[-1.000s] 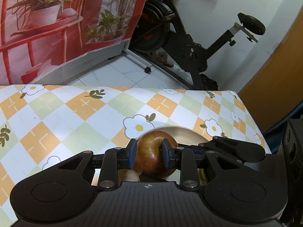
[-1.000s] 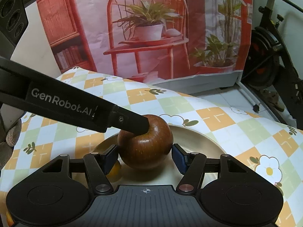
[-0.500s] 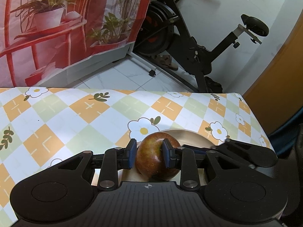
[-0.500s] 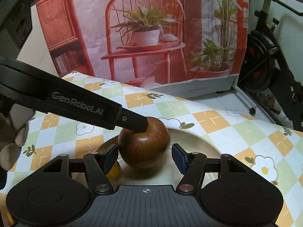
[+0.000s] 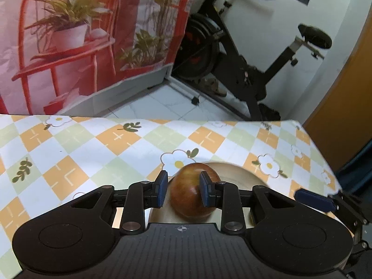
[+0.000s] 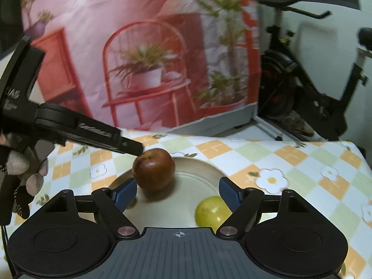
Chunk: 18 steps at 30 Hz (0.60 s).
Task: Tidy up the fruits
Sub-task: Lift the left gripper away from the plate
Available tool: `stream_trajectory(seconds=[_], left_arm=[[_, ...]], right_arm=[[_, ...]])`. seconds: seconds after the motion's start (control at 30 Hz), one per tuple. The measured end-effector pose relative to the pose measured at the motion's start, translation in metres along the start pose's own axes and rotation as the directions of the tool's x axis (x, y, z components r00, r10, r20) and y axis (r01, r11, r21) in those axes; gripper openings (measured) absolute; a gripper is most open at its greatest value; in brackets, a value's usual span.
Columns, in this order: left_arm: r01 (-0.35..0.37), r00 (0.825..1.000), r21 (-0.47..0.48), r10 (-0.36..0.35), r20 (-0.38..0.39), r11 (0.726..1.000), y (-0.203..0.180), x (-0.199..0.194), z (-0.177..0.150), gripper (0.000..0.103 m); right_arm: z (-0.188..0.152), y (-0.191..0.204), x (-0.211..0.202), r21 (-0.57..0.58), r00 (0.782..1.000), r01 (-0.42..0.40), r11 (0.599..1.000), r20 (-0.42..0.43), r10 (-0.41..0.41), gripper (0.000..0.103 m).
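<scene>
My left gripper (image 5: 183,189) is shut on a red apple (image 5: 193,197), its blue pads pressing both sides. In the right wrist view the same apple (image 6: 154,173) is over the left part of a beige plate (image 6: 200,176), with one black finger (image 6: 104,137) of the left gripper reaching it from the left. I cannot tell whether the apple touches the plate. My right gripper (image 6: 177,194) is drawn back from the apple. Its jaws are opening, with only bare plate between them. A yellow-green fruit (image 6: 210,210) lies on the plate by its right finger.
A checked tablecloth with flowers (image 5: 93,153) covers the table, whose far edge drops to a tiled floor. An exercise bike (image 5: 244,69) and a red plant backdrop (image 5: 69,46) stand beyond. A gloved hand (image 6: 21,169) holds the left gripper. An orange door (image 5: 344,97) is at the right.
The right gripper has pulled back and to the right, away from the apple, and its jaws have widened. The yellow-green fruit has come into view. The left gripper keeps its hold on the apple.
</scene>
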<state>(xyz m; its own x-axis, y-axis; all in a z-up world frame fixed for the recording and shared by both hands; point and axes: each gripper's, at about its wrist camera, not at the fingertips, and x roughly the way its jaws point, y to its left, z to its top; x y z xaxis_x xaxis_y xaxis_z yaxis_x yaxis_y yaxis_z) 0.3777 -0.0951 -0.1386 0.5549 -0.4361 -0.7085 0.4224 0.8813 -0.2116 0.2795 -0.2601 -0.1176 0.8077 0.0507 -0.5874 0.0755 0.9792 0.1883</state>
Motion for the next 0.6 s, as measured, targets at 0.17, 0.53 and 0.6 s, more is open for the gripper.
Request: stream_trajectory(seconds=[0.17,0.53,0.6], left_arm=[[-0.037,0.998,0.007,0.037,0.053,0.999,-0.002,-0.034,-0.004,0.032],[-0.111,0.985,0.087,0.098,0.142,0.99,-0.011,-0.109,-0.044,0.043],[-0.118,0.983,0.099,0.102,0.155,0.988,-0.013,-0.121,-0.054,0.044]], right_arm=[[-0.01,-0.003,-0.033,0.044,0.998,0.033,0.998,0.054,-0.035,0.08],[-0.04,-0.004,-0.082,0.117,0.995,0.08,0.99,0.057,-0.087,0.091],[-0.046,-0.002,-0.088,0.11,0.995,0.08,0.991,0.058,-0.087,0.091]])
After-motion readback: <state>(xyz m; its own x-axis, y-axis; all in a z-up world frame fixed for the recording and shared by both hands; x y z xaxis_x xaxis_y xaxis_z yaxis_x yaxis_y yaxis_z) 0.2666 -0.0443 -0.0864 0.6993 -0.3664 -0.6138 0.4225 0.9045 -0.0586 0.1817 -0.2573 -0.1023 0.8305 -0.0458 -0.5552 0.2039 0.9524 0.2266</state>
